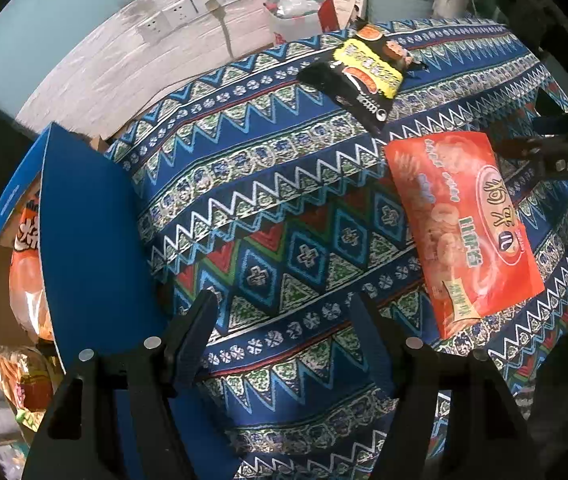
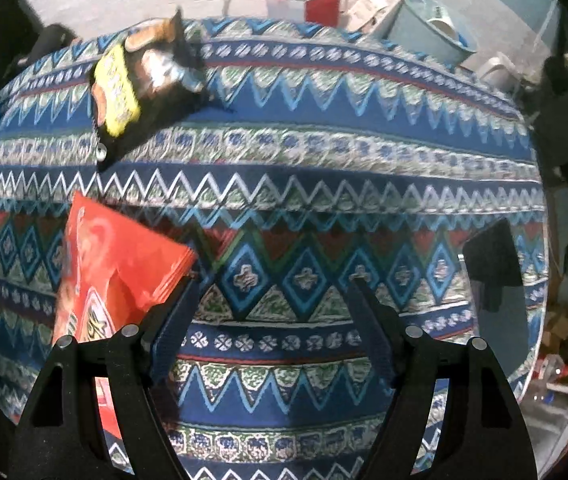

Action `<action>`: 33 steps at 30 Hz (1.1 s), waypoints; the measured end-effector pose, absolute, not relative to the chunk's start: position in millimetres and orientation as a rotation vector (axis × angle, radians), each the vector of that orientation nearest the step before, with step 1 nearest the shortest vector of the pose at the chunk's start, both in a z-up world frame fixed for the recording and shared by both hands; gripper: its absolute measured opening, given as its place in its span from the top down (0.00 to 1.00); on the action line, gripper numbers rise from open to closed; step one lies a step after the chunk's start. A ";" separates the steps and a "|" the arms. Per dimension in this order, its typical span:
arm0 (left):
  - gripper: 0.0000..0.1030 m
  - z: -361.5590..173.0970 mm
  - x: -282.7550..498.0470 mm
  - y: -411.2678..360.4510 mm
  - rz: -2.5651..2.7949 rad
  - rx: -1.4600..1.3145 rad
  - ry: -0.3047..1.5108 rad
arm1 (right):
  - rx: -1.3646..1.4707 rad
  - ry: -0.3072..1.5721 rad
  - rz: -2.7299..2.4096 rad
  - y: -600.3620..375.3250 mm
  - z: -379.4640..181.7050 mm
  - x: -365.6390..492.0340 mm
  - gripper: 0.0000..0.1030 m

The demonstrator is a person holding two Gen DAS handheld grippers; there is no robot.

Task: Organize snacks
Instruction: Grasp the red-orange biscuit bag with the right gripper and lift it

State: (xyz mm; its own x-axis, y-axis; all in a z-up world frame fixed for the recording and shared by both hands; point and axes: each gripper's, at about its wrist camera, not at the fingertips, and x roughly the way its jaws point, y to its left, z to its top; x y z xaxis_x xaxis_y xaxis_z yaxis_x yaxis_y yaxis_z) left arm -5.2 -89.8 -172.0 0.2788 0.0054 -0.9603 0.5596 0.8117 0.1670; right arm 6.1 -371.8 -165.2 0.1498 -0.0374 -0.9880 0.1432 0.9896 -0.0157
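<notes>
A table draped in a blue, zigzag-patterned woven cloth (image 1: pixel 267 184) carries two snacks. A flat orange-red foil packet (image 1: pixel 464 228) lies on it. Beyond that packet, well apart, rests a crumpled black-and-yellow snack bag (image 1: pixel 364 72).

— Where is open room found on the surface (image 1: pixel 267 184)?

— A broad patterned stretch is left bare between the blue box flap (image 1: pixel 83 240) at the left edge and the red snack bag (image 1: pixel 464 224). Nothing is seen between the left tongs (image 1: pixel 284 300) or the right tongs (image 2: pixel 271 280).

— And what is met as obstruction?

— The red bag is found just beside the right tongs' left finger; the black snack bag (image 1: pixel 364 76) lies farther back, well apart.
</notes>
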 end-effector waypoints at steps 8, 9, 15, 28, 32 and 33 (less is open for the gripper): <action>0.32 -169.6 -3.3 -84.5 -0.398 0.519 1.246 | 0.343 1.378 -0.016 -354.6 -141.1 -11.5 0.26; 0.32 -169.6 -4.4 -84.3 -0.397 0.525 1.241 | 0.348 1.387 0.001 -344.7 -141.0 -15.4 0.25; 0.32 -172.7 -5.7 -75.8 -0.376 0.534 1.228 | 0.335 1.437 0.058 -306.1 -161.3 -19.7 0.25; 0.32 -173.5 -7.6 -63.2 -0.374 0.512 1.234 | 0.193 1.490 0.086 -251.8 -194.9 3.6 0.25; 0.32 -174.3 -3.1 -63.8 -0.371 0.498 1.243 | 0.119 1.472 0.115 -233.2 -199.2 6.3 0.28; 0.32 -174.2 -2.3 -64.7 -0.369 0.495 1.245 | 0.101 1.465 0.123 -229.5 -199.4 6.4 0.38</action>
